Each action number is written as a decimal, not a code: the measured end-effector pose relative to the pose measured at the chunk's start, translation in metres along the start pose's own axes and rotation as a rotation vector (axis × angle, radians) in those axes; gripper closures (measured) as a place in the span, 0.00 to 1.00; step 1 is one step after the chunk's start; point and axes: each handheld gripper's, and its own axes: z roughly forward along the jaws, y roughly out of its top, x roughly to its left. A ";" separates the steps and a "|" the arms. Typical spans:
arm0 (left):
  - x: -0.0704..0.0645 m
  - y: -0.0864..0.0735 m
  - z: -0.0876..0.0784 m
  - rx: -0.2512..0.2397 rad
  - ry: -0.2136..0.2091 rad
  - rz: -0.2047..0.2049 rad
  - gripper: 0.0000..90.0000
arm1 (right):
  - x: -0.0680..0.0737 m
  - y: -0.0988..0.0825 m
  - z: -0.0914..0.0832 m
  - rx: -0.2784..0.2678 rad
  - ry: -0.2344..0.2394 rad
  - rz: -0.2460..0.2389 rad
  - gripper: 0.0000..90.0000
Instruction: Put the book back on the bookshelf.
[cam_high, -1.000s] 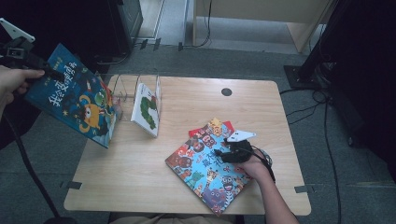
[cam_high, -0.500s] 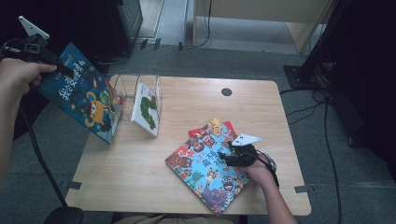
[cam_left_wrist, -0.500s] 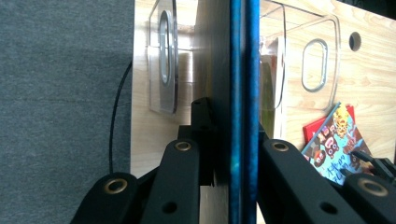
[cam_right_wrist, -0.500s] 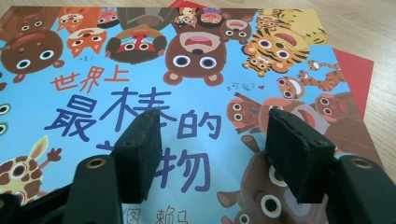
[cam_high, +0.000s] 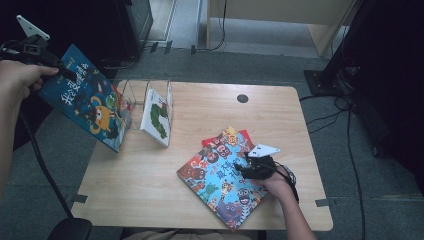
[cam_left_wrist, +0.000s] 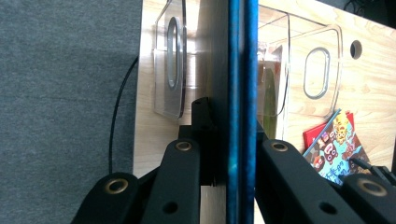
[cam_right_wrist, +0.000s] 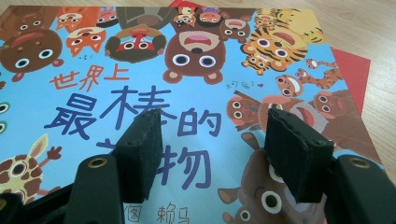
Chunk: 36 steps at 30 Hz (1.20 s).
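A blue picture book (cam_high: 87, 102) hangs tilted in the air off the table's left edge, its lower corner by the clear book rack (cam_high: 131, 95). My left gripper (cam_high: 67, 76) is shut on its upper corner. In the left gripper view the book (cam_left_wrist: 243, 93) stands edge-on between my jaws (cam_left_wrist: 233, 130). A colourful animal picture book (cam_high: 220, 180) lies flat near the table's front right. My right gripper (cam_high: 248, 168) sits low over it, open. In the right gripper view the pads (cam_right_wrist: 140, 140) stand apart above the cover (cam_right_wrist: 140, 70), with nothing between them.
A white book with a green caterpillar (cam_high: 157, 117) leans in the clear rack (cam_left_wrist: 317, 74). A red book (cam_high: 243, 136) lies under the animal book. The wooden table (cam_high: 150, 190) has a cable hole (cam_high: 243, 98) at the back. Dark furniture and cables ring the table.
My left hand has carried the blue book a little to the right, toward the rack. The right gripper has stayed over the animal book.
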 end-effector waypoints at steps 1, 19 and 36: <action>0.000 0.000 0.000 -0.005 -0.004 0.002 0.92 | 0.000 0.000 0.000 0.000 0.000 0.000 0.41; 0.005 0.006 0.020 -0.009 -0.020 0.004 0.91 | -0.001 0.000 0.000 -0.004 0.003 -0.003 0.42; 0.027 0.001 0.019 -0.022 -0.070 -0.005 0.91 | -0.001 -0.001 0.000 -0.006 0.001 -0.007 0.42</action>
